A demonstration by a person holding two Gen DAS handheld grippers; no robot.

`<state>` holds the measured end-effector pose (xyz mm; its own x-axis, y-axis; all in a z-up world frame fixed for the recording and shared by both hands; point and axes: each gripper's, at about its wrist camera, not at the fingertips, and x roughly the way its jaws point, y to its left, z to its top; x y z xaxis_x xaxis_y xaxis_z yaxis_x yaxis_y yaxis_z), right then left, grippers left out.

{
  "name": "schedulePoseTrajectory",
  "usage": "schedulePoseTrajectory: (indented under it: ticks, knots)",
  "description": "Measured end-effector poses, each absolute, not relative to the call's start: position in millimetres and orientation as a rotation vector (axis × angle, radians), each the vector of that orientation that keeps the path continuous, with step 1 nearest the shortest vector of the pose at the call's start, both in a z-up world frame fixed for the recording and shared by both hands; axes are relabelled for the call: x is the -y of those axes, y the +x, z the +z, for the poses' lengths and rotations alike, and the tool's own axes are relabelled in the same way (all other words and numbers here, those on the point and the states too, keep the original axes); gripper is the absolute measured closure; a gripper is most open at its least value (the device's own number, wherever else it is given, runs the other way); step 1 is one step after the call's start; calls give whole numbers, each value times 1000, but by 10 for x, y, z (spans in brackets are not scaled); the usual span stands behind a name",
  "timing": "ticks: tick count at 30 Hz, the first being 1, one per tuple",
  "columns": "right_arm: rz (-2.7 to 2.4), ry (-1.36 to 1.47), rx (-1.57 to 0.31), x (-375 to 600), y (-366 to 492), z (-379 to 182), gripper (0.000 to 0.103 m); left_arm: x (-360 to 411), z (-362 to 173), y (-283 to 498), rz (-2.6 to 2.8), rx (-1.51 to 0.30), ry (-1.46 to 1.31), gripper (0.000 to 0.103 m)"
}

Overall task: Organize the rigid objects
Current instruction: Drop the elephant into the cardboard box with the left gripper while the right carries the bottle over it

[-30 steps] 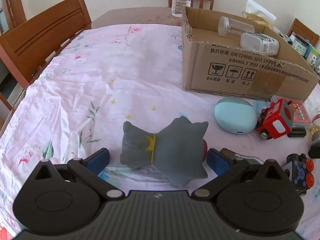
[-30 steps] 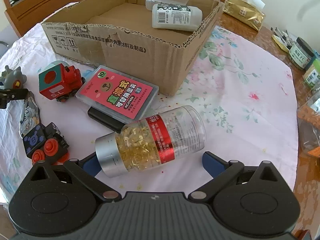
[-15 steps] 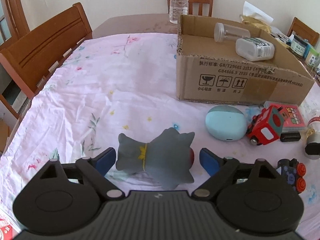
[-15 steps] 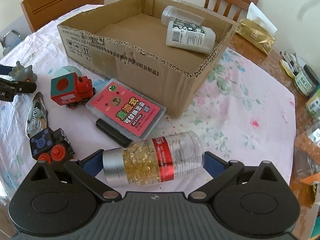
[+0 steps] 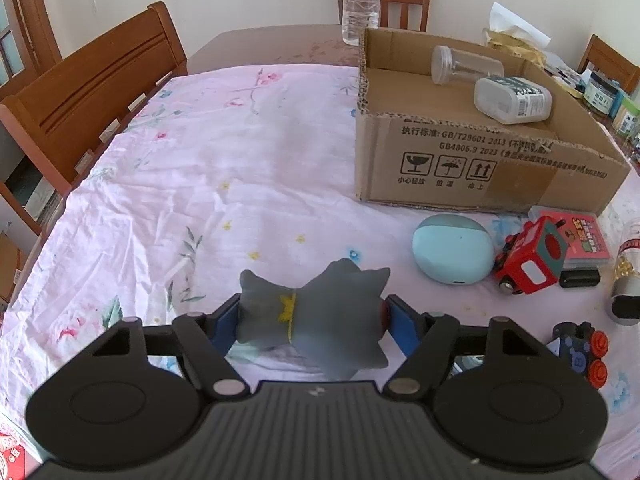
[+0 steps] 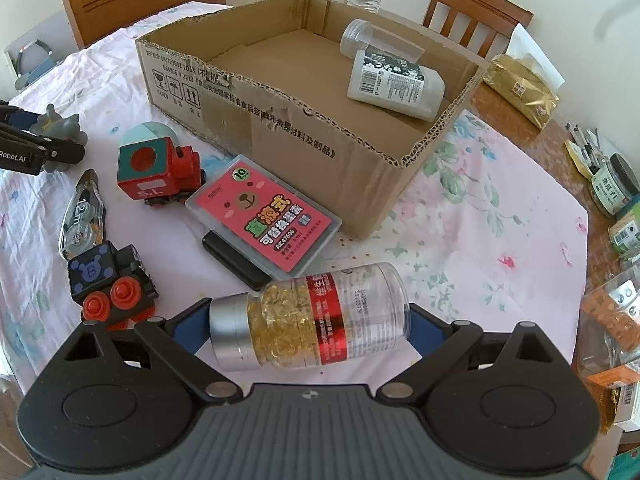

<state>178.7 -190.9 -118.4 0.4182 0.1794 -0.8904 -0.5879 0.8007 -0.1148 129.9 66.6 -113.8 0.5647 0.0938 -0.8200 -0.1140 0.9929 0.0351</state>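
Both sets of jaws have just been closing, the left far more than the right. Since a second ago the left gripper [image 5: 310, 316] has drawn its blue pads in until they press both ends of the grey toy figure [image 5: 316, 320], which lies on the floral tablecloth [image 5: 200, 168] in front of the cardboard box [image 5: 492, 168] and to its left. The right gripper [image 6: 310, 322] has narrowed slightly around the capsule bottle [image 6: 308, 320], lying on its side in front of the box's near corner; its pads touch the silver cap and the clear base. Inside the box lie a clear jar [image 6: 372, 38] and a white bottle [image 6: 394, 80]. Between box and grippers sit a pale blue case [image 5: 452, 250], a red toy train [image 6: 158, 170], a pink card case [image 6: 264, 214] and a black toy train [image 6: 110, 280].
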Motion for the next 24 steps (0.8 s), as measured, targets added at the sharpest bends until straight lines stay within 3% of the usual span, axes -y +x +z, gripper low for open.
schedulePoseTrajectory:
  ticks: [12,24]
  knots:
    - [487,-430,-1041,1973,1764,-1019,3,-637,-948,1317,-4,-999,49,30]
    - [532,-358,-956,1980,1816,-357,3,-520,-143,1492,-206,-885,141,30]
